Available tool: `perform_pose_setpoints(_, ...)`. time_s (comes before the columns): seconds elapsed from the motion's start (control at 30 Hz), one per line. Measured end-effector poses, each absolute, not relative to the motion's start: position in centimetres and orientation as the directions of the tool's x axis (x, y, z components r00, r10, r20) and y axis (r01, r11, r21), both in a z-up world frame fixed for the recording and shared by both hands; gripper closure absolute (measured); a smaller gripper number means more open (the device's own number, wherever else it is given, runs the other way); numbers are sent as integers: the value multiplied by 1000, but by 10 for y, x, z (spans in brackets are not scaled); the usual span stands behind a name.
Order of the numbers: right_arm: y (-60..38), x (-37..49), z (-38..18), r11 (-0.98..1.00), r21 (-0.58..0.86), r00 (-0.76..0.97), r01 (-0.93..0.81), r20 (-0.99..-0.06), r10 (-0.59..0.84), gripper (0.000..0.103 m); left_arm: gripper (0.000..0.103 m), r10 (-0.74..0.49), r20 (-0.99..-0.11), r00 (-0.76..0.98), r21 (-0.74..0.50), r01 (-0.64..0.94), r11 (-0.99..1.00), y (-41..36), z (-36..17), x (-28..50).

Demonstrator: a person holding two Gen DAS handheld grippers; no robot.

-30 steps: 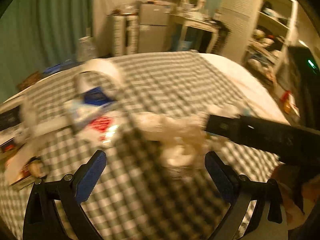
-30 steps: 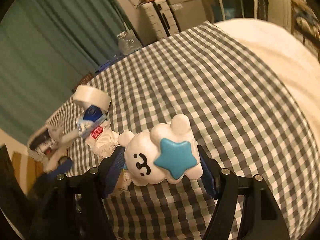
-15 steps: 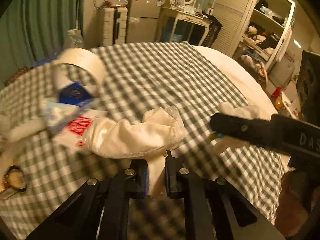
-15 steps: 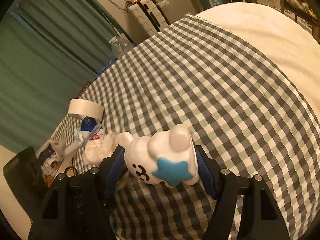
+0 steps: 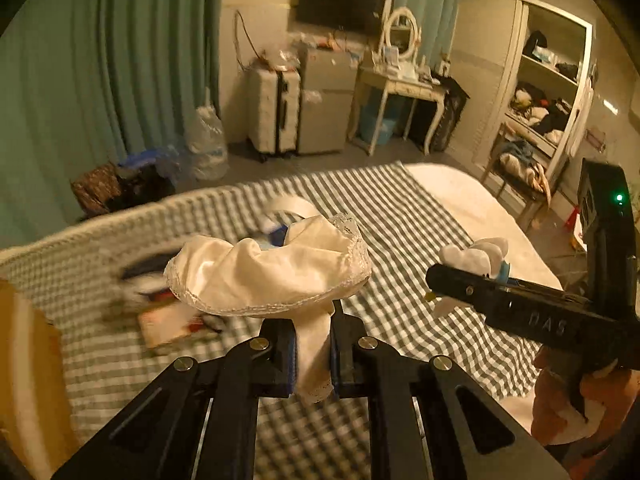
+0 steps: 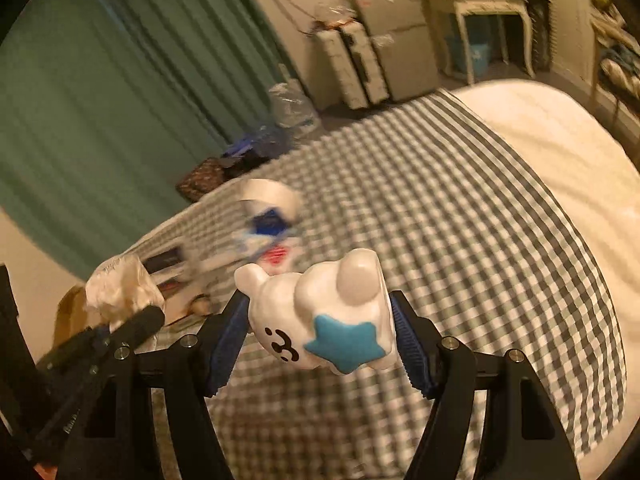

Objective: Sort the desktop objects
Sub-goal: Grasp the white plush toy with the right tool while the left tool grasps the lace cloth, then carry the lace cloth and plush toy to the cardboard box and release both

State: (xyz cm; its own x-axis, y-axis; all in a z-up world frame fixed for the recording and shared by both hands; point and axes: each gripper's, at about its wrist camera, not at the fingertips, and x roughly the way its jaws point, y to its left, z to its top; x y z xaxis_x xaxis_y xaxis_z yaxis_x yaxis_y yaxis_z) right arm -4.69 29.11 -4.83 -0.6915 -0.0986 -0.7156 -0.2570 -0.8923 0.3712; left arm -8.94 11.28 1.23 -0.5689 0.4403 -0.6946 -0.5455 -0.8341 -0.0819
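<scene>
My left gripper is shut on a white lace-edged cloth and holds it in the air above the checked tablecloth. The cloth also shows at the left of the right wrist view. My right gripper is shut on a white toy figure with a blue star, lifted above the table. In the left wrist view the right gripper holds the toy at the right.
A roll of white tape, a blue box and small packets lie blurred at the table's far left. A cardboard box stands at the left edge. White bedding lies beyond the cloth.
My left gripper closed on the white cloth and lifted it off the table. My right gripper has raised the toy higher. Both views tilt up towards the room.
</scene>
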Motion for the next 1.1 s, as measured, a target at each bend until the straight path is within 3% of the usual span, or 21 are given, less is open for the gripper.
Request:
perform_pose_setpoints(0.2, 213, -36, 5, -922, 376, -726, -93, -659, -195, 35, 91, 357, -650, -671, -23, -451, -892, 39, 61, -71)
perform_pose_setpoints(0.47, 82, -51, 35, -928, 347, -686, 136, -643, -341, 35, 91, 218, -629, -747, -2, -279, -960, -82, 77, -69)
perform_pose_setpoints(0.73, -39, -90, 30, -856, 387, -578, 343, -632, -517, 35, 91, 86, -678, -730, -17, -101, -995, -189, 45, -91)
perform_pose_setpoints(1.0, -109, -137, -18, -837, 406, -471, 366, -695, -543, 35, 91, 35, -768, -640, -52, 8, -999, -245, -22, -112)
perform_pose_setpoints(1.07, -114, -146, -31, -828, 429, -445, 361, -701, -557, 35, 84, 15, -785, -619, -39, 25, -999, -248, -37, -114)
perform_pose_setpoints(1.1, -117, -150, -36, -824, 439, -436, 357, -702, -563, 34, 66, -6, -795, -607, -21, 38, -999, -248, -44, -116)
